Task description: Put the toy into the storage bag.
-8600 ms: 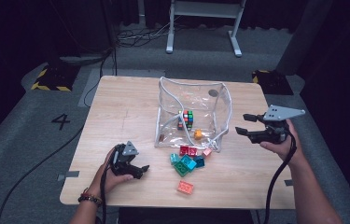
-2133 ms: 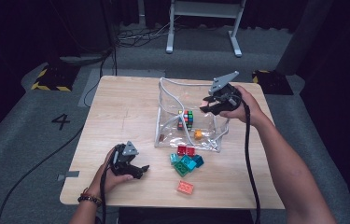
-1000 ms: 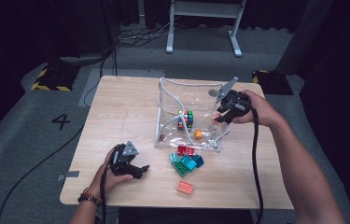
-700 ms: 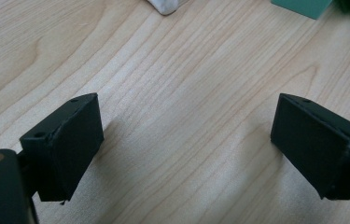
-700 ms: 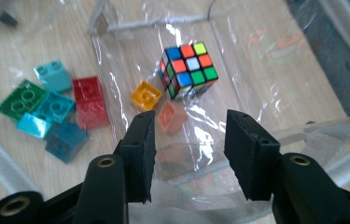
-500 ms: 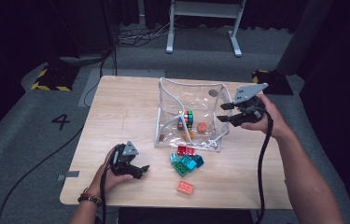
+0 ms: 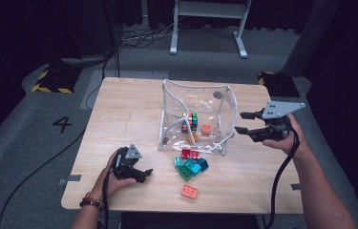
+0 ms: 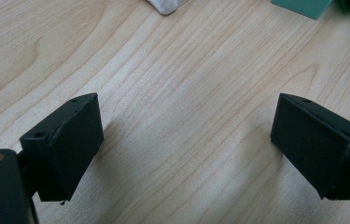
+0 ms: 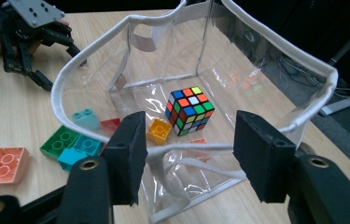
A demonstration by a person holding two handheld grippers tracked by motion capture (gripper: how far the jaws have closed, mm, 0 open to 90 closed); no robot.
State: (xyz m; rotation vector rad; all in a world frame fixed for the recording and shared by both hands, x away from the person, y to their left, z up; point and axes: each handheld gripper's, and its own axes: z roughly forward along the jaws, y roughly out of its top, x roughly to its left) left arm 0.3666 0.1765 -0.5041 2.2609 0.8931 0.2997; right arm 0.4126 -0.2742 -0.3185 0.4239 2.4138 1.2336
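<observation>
Right gripper [image 7: 241, 122] off the bag's right rim, jaws apart and empty.

Its jaws have just been opening, with nothing between them; it hangs just beside the white-edged rim of the clear plastic bag [image 7: 224, 107], bare tabletop beneath it out to the table's right edge [image 7: 289, 157]. Inside the bag sit a puzzle cube [image 9: 190, 110] and a yellow brick [image 9: 159, 131]. Loose bricks [image 7: 190, 163] cluster at the bag's front edge. The left gripper [image 7: 144, 174] rests low on open wood near the front-left corner, jaws wide and empty.
</observation>
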